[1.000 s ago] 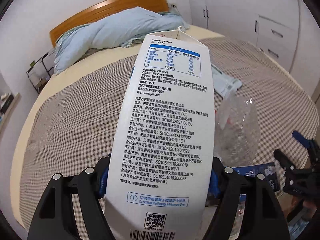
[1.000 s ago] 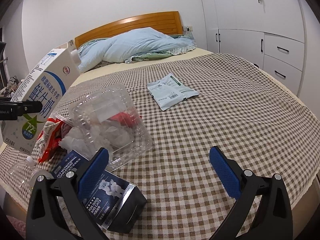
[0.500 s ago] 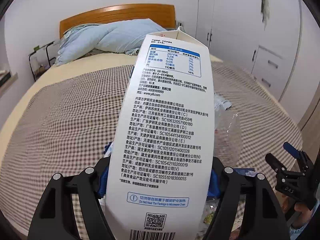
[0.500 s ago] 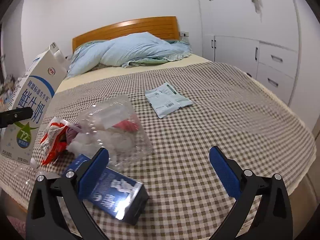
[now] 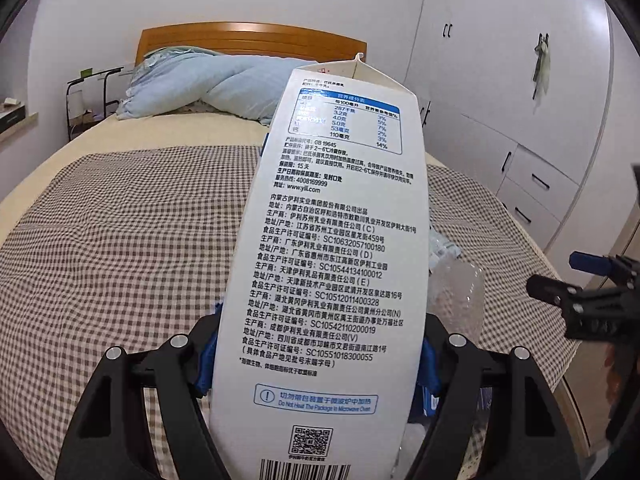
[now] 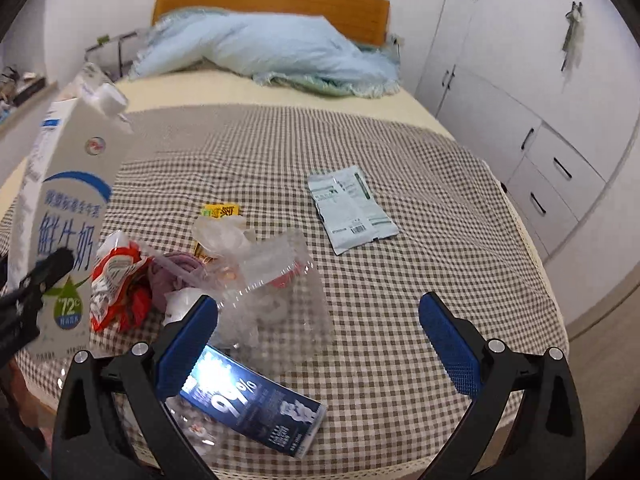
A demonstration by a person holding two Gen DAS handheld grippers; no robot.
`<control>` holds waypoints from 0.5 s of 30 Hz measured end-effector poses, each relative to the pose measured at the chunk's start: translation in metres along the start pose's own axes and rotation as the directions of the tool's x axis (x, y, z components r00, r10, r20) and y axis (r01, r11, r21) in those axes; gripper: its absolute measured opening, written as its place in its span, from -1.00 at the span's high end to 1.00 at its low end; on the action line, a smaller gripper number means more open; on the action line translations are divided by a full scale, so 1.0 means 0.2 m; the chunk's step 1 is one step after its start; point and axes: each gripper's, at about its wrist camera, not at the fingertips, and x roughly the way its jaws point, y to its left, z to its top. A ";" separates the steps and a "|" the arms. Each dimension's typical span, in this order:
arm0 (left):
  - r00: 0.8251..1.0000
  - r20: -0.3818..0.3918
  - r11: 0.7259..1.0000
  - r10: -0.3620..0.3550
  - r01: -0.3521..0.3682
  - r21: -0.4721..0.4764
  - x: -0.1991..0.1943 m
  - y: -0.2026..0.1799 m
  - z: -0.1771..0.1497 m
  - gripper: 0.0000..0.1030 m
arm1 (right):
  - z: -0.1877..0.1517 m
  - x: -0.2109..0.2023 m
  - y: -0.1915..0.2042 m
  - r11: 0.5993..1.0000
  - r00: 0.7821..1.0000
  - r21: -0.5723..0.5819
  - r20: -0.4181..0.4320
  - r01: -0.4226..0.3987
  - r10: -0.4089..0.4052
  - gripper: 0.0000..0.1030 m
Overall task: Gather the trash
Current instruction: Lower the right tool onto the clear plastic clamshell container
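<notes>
Left tongs [image 5: 320,364] clamped on milk carton [image 5: 332,264], pads on its two side faces low on body; carton's long axis runs along tongs, gabled top pointing far, off the bed [image 6: 400,280].

Right tongs [image 6: 318,344] apart, nothing between pads, hovering above near edge of bed.

Loose trash lies just ahead and left of right tongs: clear clamshell box [image 6: 276,280] nearest, dark blue carton [image 6: 256,404] flat below near pad, long axis slanting left-far to right-near; red wrapper [image 6: 116,280] further left; grey pouch [image 6: 352,208] far, right of centre.

Judgement: right tongs nearer to remaining trash; left already loaded.
</notes>
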 end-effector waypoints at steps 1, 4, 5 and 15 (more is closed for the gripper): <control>1.000 0.000 1.000 -0.008 0.008 -0.005 0.01 0.01 0.01 -0.39 | 0.03 0.02 0.01 1.000 1.000 0.005 -0.025 0.001 -0.001 -0.88; 1.000 -0.003 1.000 -0.011 0.011 -0.005 0.05 0.05 0.05 -0.39 | 0.12 0.11 0.07 0.999 0.992 0.018 -0.121 0.040 -0.038 -0.88; 1.000 -0.005 1.000 -0.012 0.012 -0.007 0.07 0.06 0.06 -0.39 | 0.15 0.15 0.10 0.997 0.986 0.022 -0.152 0.068 -0.064 -0.88; 0.999 -0.045 0.998 -0.025 0.022 -0.066 0.21 0.14 0.07 -0.39 | 0.26 0.46 0.30 0.970 0.922 0.041 -0.323 0.239 -0.214 -0.88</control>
